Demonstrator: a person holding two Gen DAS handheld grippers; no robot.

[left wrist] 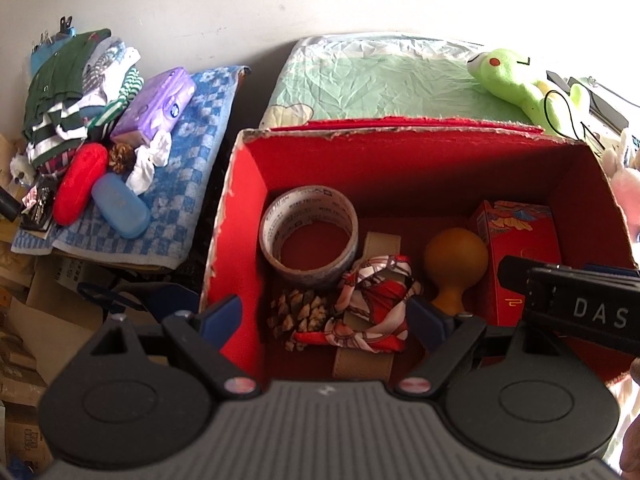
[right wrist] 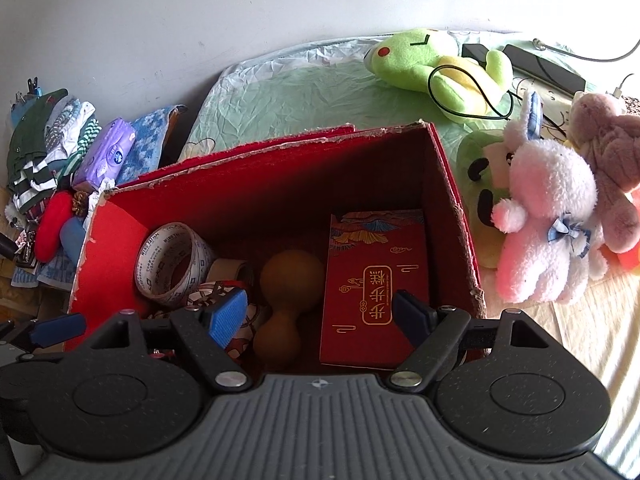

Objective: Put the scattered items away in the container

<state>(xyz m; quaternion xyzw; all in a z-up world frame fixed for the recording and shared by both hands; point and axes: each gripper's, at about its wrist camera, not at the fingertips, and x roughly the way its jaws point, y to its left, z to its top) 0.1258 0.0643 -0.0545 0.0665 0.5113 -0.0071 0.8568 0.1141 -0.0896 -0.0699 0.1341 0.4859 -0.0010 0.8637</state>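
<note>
A: How far is the tidying now?

B: I think it is partly done. In the red box, which stands on the bed, already lie a tape roll, a pine cone, a patterned scarf, a brown gourd and a red gift carton.

A: And what is left?

B: On the blue towel there are still a red case, a blue case, a purple tissue pack and another cone.

A: The tongs?

B: The left tongs and the right tongs both stand spread and empty above the box.

A: Any writing?

B: "DAS" on the other device; the tape print is too small.
</note>
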